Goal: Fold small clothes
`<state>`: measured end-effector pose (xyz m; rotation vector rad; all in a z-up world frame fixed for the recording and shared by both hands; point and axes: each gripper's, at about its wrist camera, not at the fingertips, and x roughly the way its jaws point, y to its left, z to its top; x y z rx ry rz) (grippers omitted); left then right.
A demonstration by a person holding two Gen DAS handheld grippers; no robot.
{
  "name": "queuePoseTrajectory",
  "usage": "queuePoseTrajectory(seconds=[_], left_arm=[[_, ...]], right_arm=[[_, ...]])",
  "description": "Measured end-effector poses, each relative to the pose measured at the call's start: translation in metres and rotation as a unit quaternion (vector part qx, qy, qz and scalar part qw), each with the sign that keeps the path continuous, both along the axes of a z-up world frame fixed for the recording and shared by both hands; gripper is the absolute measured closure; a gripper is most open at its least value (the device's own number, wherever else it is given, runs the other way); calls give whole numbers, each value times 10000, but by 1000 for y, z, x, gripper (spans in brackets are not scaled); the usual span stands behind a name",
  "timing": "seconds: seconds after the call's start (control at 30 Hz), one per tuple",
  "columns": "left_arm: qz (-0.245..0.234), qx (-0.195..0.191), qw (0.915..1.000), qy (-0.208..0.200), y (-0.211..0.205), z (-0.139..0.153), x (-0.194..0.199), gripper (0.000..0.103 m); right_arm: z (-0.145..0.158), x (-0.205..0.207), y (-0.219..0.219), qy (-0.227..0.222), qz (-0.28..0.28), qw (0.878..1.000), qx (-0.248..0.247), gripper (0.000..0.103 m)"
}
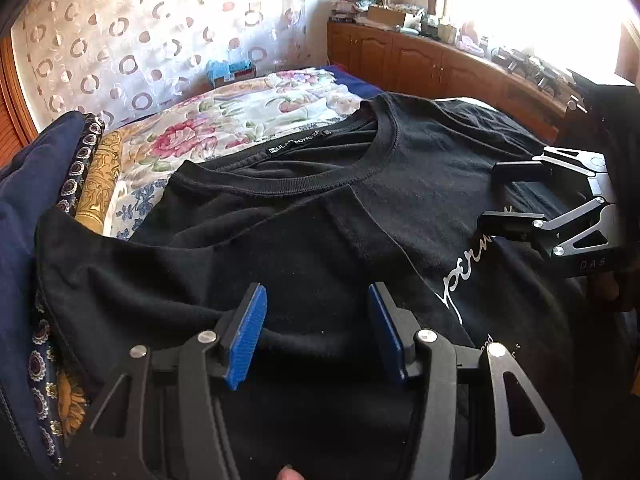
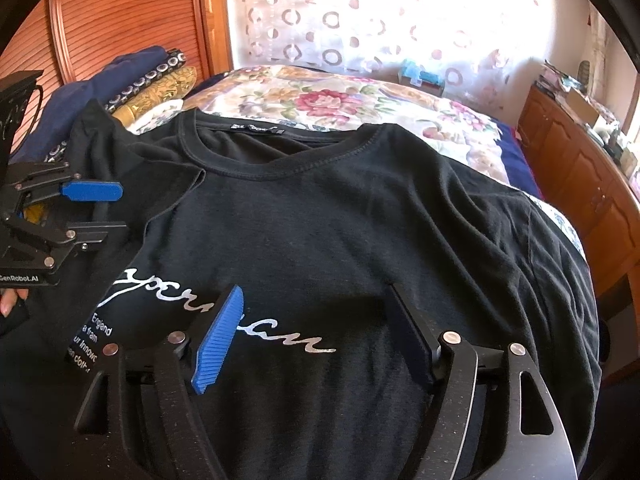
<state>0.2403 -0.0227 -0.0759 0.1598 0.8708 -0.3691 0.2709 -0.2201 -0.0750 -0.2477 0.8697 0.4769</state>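
Observation:
A black T-shirt (image 2: 340, 220) with white script lettering lies face up on the bed, collar toward the far wall. Its left sleeve side is folded inward over the chest in the left wrist view (image 1: 240, 248). My left gripper (image 1: 318, 328) is open, hovering just above the folded left part of the shirt, holding nothing; it also shows at the left edge of the right wrist view (image 2: 116, 210). My right gripper (image 2: 316, 332) is open over the shirt's lettering, empty; it shows at the right in the left wrist view (image 1: 490, 194).
A floral bedspread (image 2: 360, 96) covers the bed beyond the collar. A stack of folded navy and gold fabrics (image 2: 136, 84) lies at the far left by the wooden wardrobe (image 2: 120, 12). Wooden cabinets (image 2: 580, 168) run along the right side.

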Motion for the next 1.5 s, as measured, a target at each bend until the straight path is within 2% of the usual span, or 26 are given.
queuePoseTrajectory(seconds=[0.2, 0.33, 0.47, 0.63, 0.73, 0.83, 1.1, 1.2, 1.3, 1.47, 1.5], left_arm=[[4, -64, 10000, -9, 5, 0, 0, 49], [4, -70, 10000, -9, 6, 0, 0, 49], [6, -61, 10000, -14, 7, 0, -1, 49], [13, -60, 10000, -30, 6, 1, -2, 48], [39, -14, 10000, -55, 6, 1, -1, 48], [49, -19, 10000, -51, 5, 0, 1, 48], [27, -137, 9999, -74, 5, 1, -3, 48], [-27, -235, 9996, -174, 5, 5, -6, 48], [-11, -193, 9992, -357, 3, 9, -10, 48], [-9, -334, 9967, -740, 3, 23, -18, 48], [4, -371, 9963, -778, 3, 25, -18, 48]], right_arm=[[1, 0, -4, -28, -154, 9999, -6, 28], [15, -10, -34, -90, -459, 9987, 190, 28], [38, -22, -94, -271, -1051, 9940, 127, 28], [50, -34, -173, -292, -1934, 9807, -56, 29], [50, -39, -200, -274, -2223, 9745, -139, 29], [37, -40, -225, -73, -2471, 9689, -56, 33], [10, -39, -250, 401, -2787, 9576, 614, 41], [10, -38, -251, 458, -2750, 9568, 822, 52], [13, -39, -244, 441, -2578, 9615, 845, 71], [16, -37, -233, 262, -2523, 9668, 303, 97], [18, -38, -232, 239, -2505, 9675, 230, 98]])
